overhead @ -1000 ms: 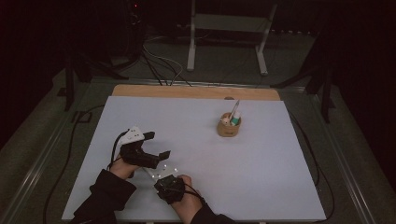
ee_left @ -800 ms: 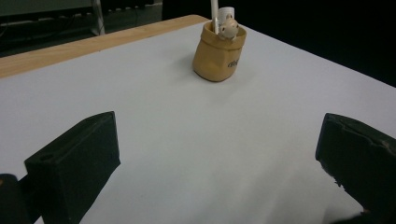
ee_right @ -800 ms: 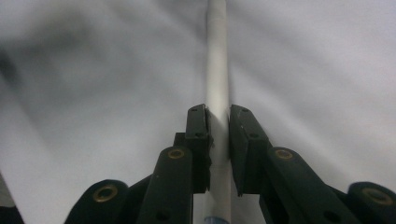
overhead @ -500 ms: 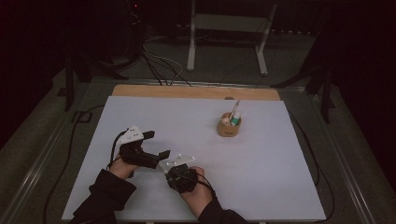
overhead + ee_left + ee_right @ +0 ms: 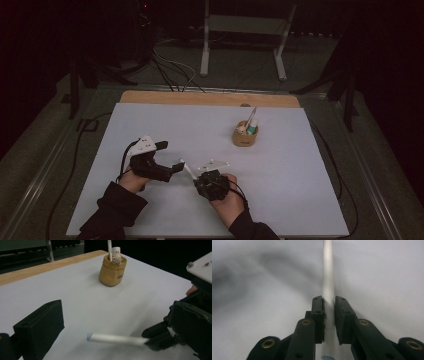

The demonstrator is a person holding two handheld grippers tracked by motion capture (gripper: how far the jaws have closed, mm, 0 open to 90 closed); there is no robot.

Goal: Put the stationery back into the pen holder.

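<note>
A tan pouch-shaped holder (image 5: 245, 135) (image 5: 112, 271) with a few pens in it stands upright at the back right of the white table top (image 5: 290, 200). My right gripper (image 5: 196, 177) (image 5: 328, 306) (image 5: 152, 340) is shut on a white pen (image 5: 188, 169) (image 5: 328, 270) (image 5: 115, 338) near the front middle. The pen juts forward and left out of its jaws, just above the surface. My left gripper (image 5: 171, 156) is open a little to the left. The pen's tip lies close to its near jaw, apart from it.
A wooden strip (image 5: 200, 98) runs along the table's far edge. Cables (image 5: 170, 70) and a metal stand (image 5: 240, 45) are on the dark floor behind. Metal rails (image 5: 40, 185) flank the table. Both forearms come in at the front edge.
My right gripper has moved right and a little farther from the front edge with the white pen in it. The left gripper has hardly moved.
</note>
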